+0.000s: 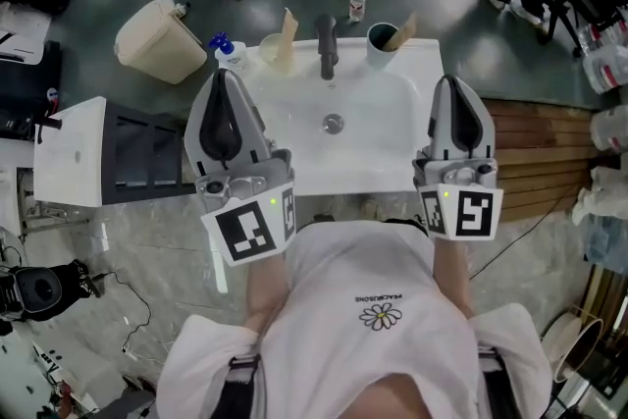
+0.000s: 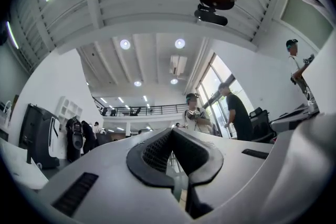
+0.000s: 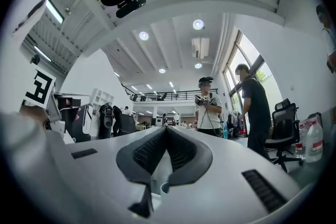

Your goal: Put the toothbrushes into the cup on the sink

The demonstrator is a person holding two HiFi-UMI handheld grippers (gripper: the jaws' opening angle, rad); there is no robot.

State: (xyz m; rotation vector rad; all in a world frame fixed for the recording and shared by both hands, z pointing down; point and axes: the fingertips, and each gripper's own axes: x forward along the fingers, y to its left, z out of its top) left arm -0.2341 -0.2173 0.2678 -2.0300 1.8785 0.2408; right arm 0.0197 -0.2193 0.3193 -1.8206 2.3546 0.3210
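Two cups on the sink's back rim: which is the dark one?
The right cup, on the right of the faucet: it is dark teal. The left cup is whitish.

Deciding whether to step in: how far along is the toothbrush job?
Done, it seems: the left toothbrush stands in the pale cup beside the faucet, and the right toothbrush in the dark cup. In hand: nothing; the left gripper and right gripper are shut and empty. Left: possibly nothing, as no loose brush shows on the sink, unless both belong in one cup.
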